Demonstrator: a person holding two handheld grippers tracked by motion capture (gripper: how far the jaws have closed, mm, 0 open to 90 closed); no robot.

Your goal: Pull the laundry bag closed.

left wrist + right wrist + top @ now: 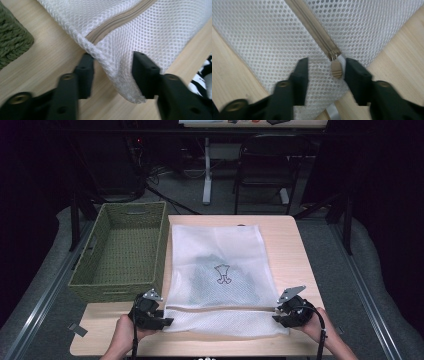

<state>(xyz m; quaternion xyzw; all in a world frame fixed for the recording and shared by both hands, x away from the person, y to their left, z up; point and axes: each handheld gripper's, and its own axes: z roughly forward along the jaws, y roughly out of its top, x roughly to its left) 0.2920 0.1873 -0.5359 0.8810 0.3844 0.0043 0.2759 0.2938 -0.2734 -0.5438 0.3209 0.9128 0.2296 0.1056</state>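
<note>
My left gripper (113,72) sits at the near left corner of the mesh laundry bag (220,265), jaws spread with the limp corner fold hanging loose between them, not pinched; my right gripper (325,75) stands at the near right corner, jaws parted astride the zipper pull (336,69), touching nothing; the bag lies flat along the middle of the table (292,245), its near edge by the table's near edge; I judge it light, soft and floppy, a dark garment (220,280) weighting its centre, so the stitched corners or the zipper tape (312,22) offer the firmest hold; past the table's left edge stands the woven basket (125,250).
</note>
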